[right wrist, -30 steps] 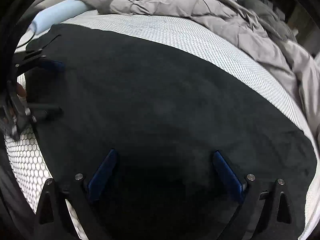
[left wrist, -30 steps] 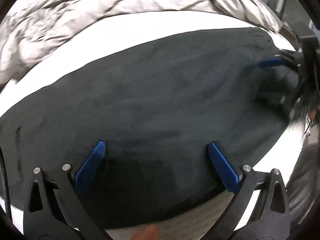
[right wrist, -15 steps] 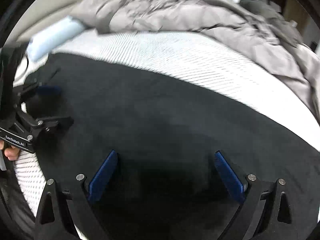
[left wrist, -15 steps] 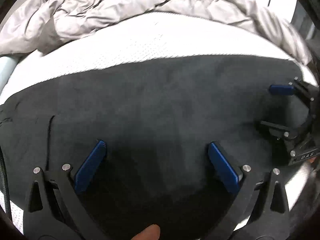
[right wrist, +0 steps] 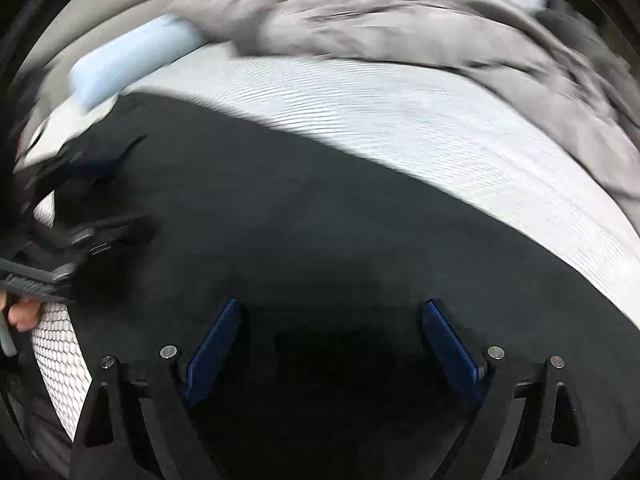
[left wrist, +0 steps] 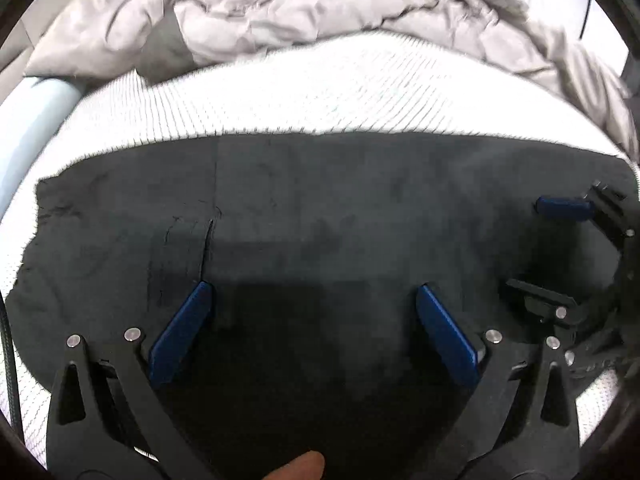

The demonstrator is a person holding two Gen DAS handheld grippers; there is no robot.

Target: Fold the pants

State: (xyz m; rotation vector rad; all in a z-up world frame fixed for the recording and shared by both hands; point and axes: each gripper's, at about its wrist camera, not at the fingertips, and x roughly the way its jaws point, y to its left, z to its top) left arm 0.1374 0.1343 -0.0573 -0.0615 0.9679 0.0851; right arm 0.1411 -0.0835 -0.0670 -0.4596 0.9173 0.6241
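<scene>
Over the black pants (left wrist: pixel 320 216), both grippers, left (left wrist: pixel 312 332) and right (right wrist: pixel 332 344), spread wide, empty; right view blurred.

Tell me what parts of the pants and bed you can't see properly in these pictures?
- Pants: near edge hidden by the left gripper in the left wrist view; the frame cuts off their left end.
- Pants' right end: cut off by the frame in the right wrist view.
- Grey duvet and light blue pillow: smeared by motion blur, right wrist view.
- Right gripper: partly cut off by the left wrist view's edge.
</scene>
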